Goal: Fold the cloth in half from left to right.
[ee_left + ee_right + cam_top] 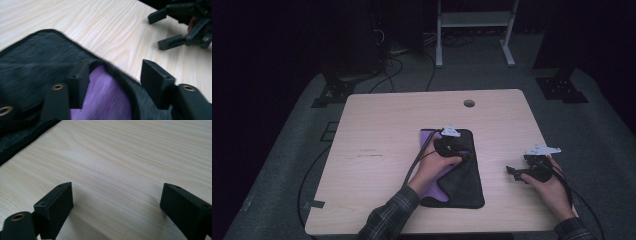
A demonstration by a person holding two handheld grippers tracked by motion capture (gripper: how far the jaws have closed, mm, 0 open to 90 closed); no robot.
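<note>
Cloth [459, 172], black over a purple lining, folded lengthwise at mid-worktop [382, 125]; left tool [115, 82] spread astride its folded edge, not pinching; right tool [117, 202] spread, idle on bare wood aside.

Black cloth [464, 175] — purple lining showing — lies mid-table.

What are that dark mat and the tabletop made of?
The dark mat looks like soft black fabric, perhaps fleece: its nap is fuzzy and matte, with a stitched edge and a purple inner side. The tabletop looks like pale wood or wood-look laminate: fine grain lines, a smooth low sheen.
</note>
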